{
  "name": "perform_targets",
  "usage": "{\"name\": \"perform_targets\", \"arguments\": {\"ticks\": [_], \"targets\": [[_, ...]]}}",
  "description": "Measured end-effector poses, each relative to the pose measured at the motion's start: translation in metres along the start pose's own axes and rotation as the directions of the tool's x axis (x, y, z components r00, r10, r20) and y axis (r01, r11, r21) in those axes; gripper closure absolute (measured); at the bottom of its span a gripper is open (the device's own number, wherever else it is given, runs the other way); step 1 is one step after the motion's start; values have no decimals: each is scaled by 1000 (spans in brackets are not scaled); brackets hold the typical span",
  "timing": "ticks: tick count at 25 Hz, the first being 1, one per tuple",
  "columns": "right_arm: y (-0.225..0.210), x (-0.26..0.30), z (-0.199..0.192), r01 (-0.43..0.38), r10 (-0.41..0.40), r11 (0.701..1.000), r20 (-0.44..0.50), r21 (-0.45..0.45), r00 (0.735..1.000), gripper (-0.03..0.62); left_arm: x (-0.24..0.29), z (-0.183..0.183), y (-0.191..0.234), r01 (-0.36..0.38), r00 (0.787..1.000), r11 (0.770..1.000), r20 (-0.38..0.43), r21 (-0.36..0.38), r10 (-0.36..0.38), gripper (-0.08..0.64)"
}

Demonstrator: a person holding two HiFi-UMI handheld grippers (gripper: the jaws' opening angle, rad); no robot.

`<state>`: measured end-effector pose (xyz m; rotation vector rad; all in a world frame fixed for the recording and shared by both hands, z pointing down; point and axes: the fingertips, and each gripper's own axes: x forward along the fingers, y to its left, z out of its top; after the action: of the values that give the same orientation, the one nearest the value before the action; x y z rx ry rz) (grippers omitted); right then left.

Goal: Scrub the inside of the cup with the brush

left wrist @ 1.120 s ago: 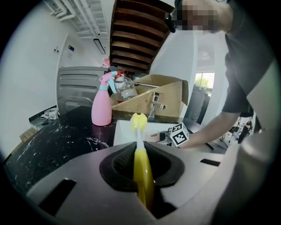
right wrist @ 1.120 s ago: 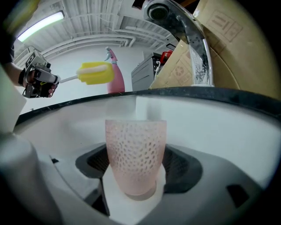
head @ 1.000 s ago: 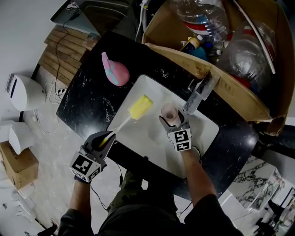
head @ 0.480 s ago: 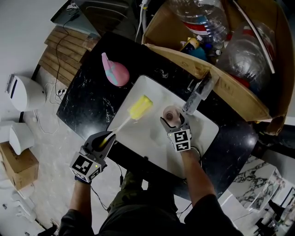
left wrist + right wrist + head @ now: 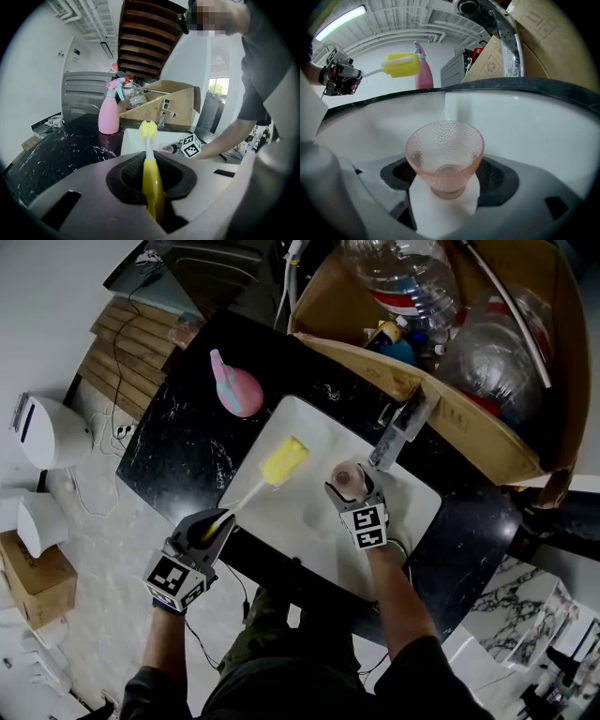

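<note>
Over the sink (image 5: 300,521), the right gripper (image 5: 355,493) is clamping the cup (image 5: 444,152) by its base, mouth facing outward, while the left gripper (image 5: 212,529) is pinching the brush (image 5: 277,468) handle, its yellow head well apart, so aligning head with mouth before entering seems wise.

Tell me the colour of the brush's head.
The brush head is yellow; the right gripper view shows it best.
</note>
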<state>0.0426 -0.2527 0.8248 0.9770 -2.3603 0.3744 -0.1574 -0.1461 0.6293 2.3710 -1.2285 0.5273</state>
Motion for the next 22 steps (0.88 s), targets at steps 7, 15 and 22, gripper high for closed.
{"name": "perform_targets", "arguments": {"ticks": [7,15,22], "targets": [[1,-7,2,-4,4,1000,-8,-4,1000,221,-8,3,-2,-1,1000,1000,14,3,1,523],[1,-21,1,20,-20,1000,-31,3,999,221,-20,8,-7,-1,999,1000,33,11,1,523],[-2,-36,-1,58,-59,998,-64,-8,996,221,-31,14,-13,0,999,1000,52,23,-1,523]]}}
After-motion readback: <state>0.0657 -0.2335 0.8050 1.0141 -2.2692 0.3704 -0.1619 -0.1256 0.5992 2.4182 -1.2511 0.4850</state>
